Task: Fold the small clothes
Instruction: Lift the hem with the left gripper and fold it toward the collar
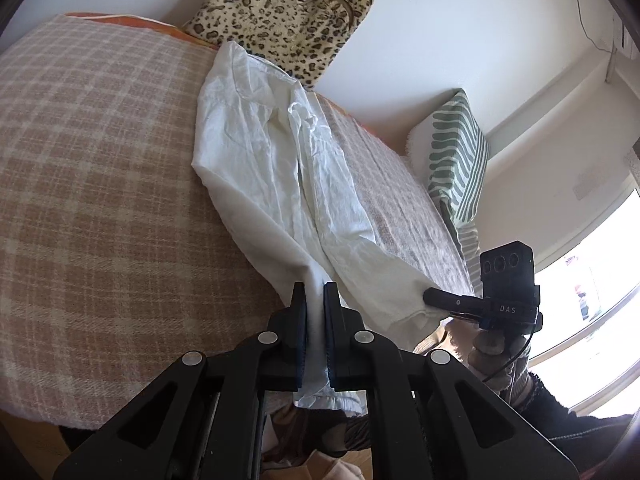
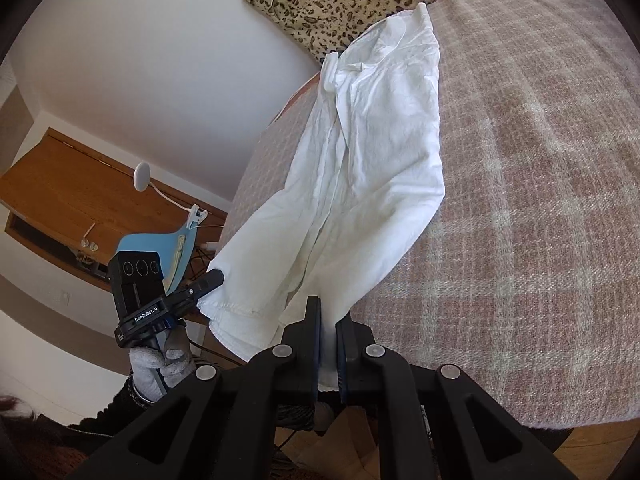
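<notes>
We are working over a bed (image 1: 100,168) spread with a pink and cream checked blanket, set against a white wall, and we take the bed as our landmark. On it lies the white garment (image 1: 280,168), a long piece of thin, crumpled cloth that runs from the bed's near edge toward the far end, where it almost reaches a leopard-print cushion (image 1: 280,12) propped against the wall. A green-striped cushion (image 1: 456,152) stands at the bed's far side in the left view, and a wooden desk (image 2: 72,196) sits beyond the bed in the right view. Our left gripper (image 1: 316,292) is pressed together on the near hem of the garment, white fabric caught between its pads, and our right gripper (image 2: 328,308) pinches the same near end in the same way a little further along the hem. By our judgement the fold has hardly begun: the cloth appears gathered lengthwise into a loose, uneven strip with deep creases, the near end is held up off the bed's edge, and no tidy rectangle shows yet. Smoothing, folding end to end and squaring up all seem left. The fabric looks light and limp, likely to sag and slip rather than hold a crease.
</notes>
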{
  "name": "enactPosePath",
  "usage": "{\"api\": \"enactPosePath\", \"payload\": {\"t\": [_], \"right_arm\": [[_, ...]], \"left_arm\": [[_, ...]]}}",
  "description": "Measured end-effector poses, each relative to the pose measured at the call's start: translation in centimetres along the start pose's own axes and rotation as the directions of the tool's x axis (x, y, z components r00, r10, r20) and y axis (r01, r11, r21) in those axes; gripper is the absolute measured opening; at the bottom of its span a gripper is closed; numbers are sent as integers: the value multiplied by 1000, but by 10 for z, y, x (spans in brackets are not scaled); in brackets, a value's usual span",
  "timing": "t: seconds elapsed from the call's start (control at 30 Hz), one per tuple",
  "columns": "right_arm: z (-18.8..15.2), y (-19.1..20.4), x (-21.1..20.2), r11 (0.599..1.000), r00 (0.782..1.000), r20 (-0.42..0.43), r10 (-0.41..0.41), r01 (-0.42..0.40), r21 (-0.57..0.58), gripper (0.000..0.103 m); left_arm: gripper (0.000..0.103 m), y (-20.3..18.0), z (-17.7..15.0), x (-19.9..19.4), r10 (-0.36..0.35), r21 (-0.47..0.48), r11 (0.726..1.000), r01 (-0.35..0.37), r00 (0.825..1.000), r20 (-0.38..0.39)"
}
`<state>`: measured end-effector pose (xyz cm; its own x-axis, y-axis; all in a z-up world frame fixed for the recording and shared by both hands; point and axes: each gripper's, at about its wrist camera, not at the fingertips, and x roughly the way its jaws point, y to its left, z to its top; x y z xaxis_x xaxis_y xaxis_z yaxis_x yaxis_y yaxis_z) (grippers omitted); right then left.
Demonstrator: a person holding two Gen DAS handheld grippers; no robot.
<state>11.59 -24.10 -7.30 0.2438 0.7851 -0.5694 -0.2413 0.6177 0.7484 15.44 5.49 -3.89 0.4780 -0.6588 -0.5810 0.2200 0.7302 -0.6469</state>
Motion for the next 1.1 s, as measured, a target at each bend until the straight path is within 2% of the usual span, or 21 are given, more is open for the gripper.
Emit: {"api": "enactPosePath", "payload": {"t": [0.17, 0.33, 0.57, 0.8, 0.97, 1.1], "right_arm": [[26, 4, -5, 1000, 999, 52, 13, -14, 11, 5], [59, 9, 1, 1000, 996, 86, -24, 24, -6, 5], [95, 4, 17, 996, 992, 90, -90, 91, -12, 5], [123, -21, 34, 991, 989, 86, -116, 110, 79, 5], [135, -35, 51, 982, 986, 62, -154, 146, 122, 5], [141, -40, 58, 979, 985, 48, -167, 160, 126, 5]], "left_arm": [[6, -5, 28, 3, -5, 6, 1000, 5, 999, 42], [6, -1, 53, 14, 40, 20, 999, -42, 996, 85], [6, 20, 77, 41, 89, -5, 996, -89, 994, 70], [6, 43, 95, 63, 120, -56, 991, -118, 992, 49], [6, 58, 106, 78, 131, -105, 986, -127, 991, 35], [10, 57, 113, 86, 170, -87, 982, -166, 985, 34]]}}
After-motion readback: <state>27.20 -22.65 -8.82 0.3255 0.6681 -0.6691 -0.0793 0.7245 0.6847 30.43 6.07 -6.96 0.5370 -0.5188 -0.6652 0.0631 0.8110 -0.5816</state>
